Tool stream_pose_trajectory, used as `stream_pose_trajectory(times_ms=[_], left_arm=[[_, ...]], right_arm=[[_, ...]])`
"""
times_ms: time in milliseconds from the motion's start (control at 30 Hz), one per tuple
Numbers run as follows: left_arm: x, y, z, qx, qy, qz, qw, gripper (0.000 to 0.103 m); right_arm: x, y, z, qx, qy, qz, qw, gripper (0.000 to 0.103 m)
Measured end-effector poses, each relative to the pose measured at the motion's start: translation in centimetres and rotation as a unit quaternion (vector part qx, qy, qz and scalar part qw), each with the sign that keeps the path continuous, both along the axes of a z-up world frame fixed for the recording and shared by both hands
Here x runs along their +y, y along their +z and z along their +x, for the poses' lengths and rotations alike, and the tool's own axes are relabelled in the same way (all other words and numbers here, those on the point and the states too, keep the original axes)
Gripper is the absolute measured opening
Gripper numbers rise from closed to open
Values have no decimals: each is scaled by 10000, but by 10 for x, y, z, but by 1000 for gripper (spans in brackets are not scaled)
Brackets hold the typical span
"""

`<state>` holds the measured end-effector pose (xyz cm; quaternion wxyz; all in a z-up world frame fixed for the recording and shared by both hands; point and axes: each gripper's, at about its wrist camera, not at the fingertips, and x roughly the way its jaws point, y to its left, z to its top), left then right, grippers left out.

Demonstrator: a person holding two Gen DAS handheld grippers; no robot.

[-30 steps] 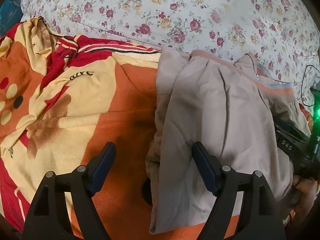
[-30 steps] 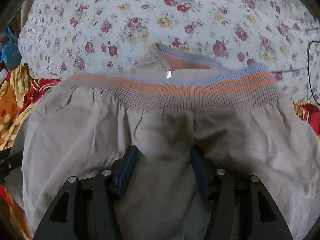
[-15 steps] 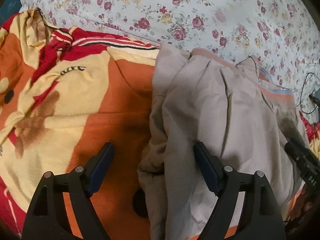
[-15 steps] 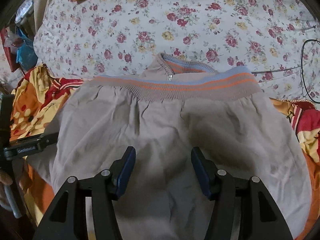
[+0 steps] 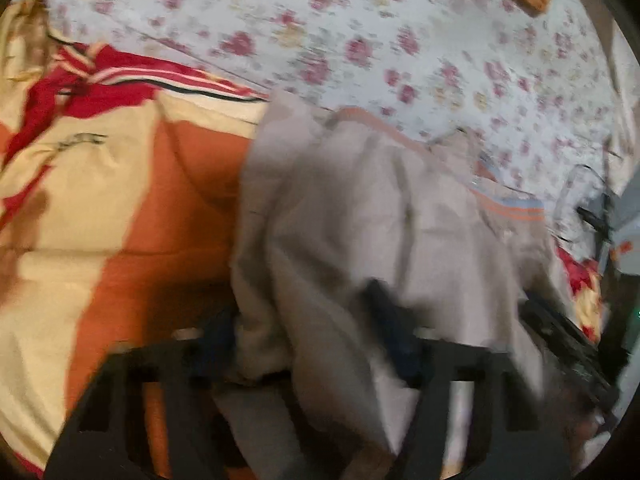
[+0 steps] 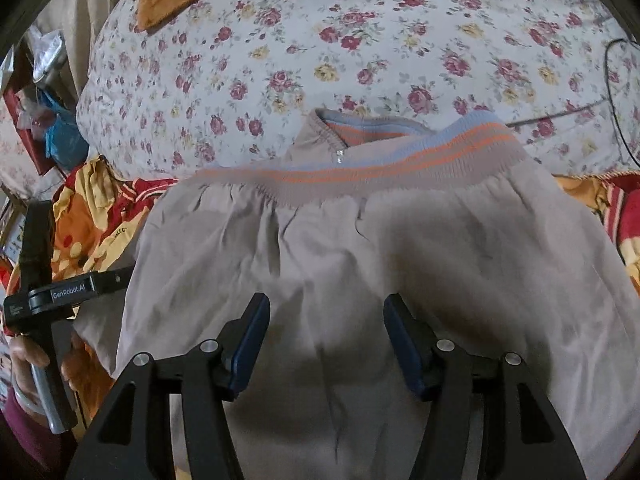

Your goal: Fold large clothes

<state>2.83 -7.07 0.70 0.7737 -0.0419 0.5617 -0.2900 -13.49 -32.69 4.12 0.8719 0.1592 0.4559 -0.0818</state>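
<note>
Left wrist view: our left gripper [image 5: 304,344] is closing, the beige jacket [image 5: 360,216] edge between its jaws; our right gripper [image 6: 326,344] hovers open over it.

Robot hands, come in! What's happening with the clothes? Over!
Left gripper closing, side edge of the folded beige jacket between its jaws. Right gripper open above it. Nothing in the way.

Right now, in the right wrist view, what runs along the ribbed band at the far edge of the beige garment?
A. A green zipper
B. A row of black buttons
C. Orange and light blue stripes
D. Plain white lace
C: the ribbed band across the far edge of the beige garment carries orange lines under a light blue one, lying against the floral sheet; no buttons, green zipper or lace show.
</note>
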Motion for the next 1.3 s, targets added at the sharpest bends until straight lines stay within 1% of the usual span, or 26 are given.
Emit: stream_pose_trajectory(times_ms=[33,67,100,200,233,267,367,400,500,533,600,633,700,767,833,867,933,1000,1033,1133,1300], left_arm=[[0,1,0,-43,-2,26,10000,40],[0,2,0,-54,-19,37,10000,33],[2,1,1,-1,-19,-13,10000,32],[13,-3,11,379,151,-329,9986,31],[14,-4,12,430,180,-358,9983,33],[15,-5,14,471,238,-367,9979,40],[9,-5,13,437,218,-354,9982,53],[7,-5,13,406,194,-346,9984,55],[1,-5,9,272,113,-295,9991,54],[-1,-4,8,200,50,-277,9994,45],[-2,0,6,97,15,-225,9997,22],[-1,4,5,15,19,-215,9998,19],[4,10,4,25,88,-365,9993,12],[9,20,1,2,146,-526,9985,10],[10,35,-5,-157,81,-587,9981,9],[9,40,-9,-255,21,-545,9982,9],[3,45,-16,-439,-40,-399,9982,9],[0,44,-21,-430,-96,-317,9985,9],[-4,44,-25,-384,-160,-334,9986,9],[-11,59,-38,-556,-293,-367,9973,7],[-31,101,-62,-671,-662,-907,9914,6]], right_arm=[[2,-2,2,49,56,-57,10000,58],[4,-4,4,118,87,-110,9998,58],[4,-6,4,155,95,-132,9997,58],[1,-5,3,126,55,-36,9999,58],[-1,-4,2,108,30,-1,9999,58],[-2,-3,2,89,3,28,10000,58],[-5,-3,1,67,-72,129,9999,59],[-6,-4,1,67,-83,154,9998,59],[-5,-5,1,59,-88,147,9998,60],[-5,-5,1,60,-83,141,9998,60],[-5,-4,1,44,-82,162,9998,60],[-6,-4,0,28,-83,179,9998,60],[-9,-2,-2,-32,-127,198,9997,60],[-14,0,-5,-101,-225,212,9995,60],[-21,-3,-6,-136,-302,237,9992,60],[-23,-6,-5,-112,-302,183,9993,60],[-26,-18,-3,85,-355,141,9992,57],[-24,-15,-6,25,-405,125,9991,57],[-23,-12,-8,10,-381,124,9992,57],[-25,-5,-14,7,-417,175,9990,57],[-58,9,-30,-172,-757,792,9938,56]])
